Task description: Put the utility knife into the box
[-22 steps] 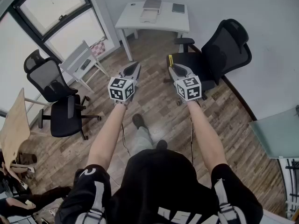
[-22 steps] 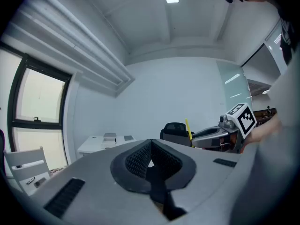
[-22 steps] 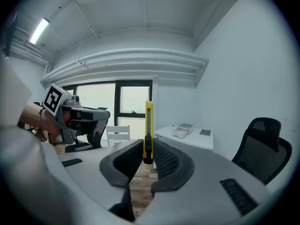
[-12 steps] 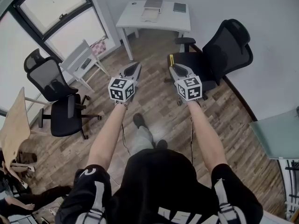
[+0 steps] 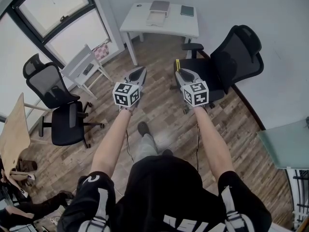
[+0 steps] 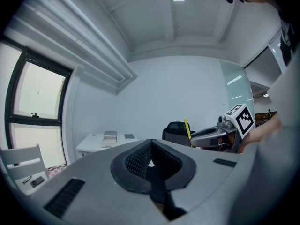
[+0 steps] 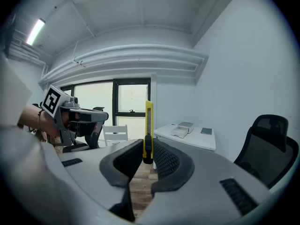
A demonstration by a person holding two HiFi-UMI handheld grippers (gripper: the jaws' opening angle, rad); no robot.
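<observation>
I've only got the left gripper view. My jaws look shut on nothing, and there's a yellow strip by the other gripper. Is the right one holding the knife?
Observer: Yes. The right gripper is shut on the yellow utility knife, which stands upright between its jaws.
Operator: Are we at the desk yet?
Observer: No. In the head view the left gripper and the right one are both over the wooden floor. The white desk is ahead, apart from them.
Operator: Anything close on the right side?
Observer: A black office chair stands just right of the right gripper, beside the desk.
</observation>
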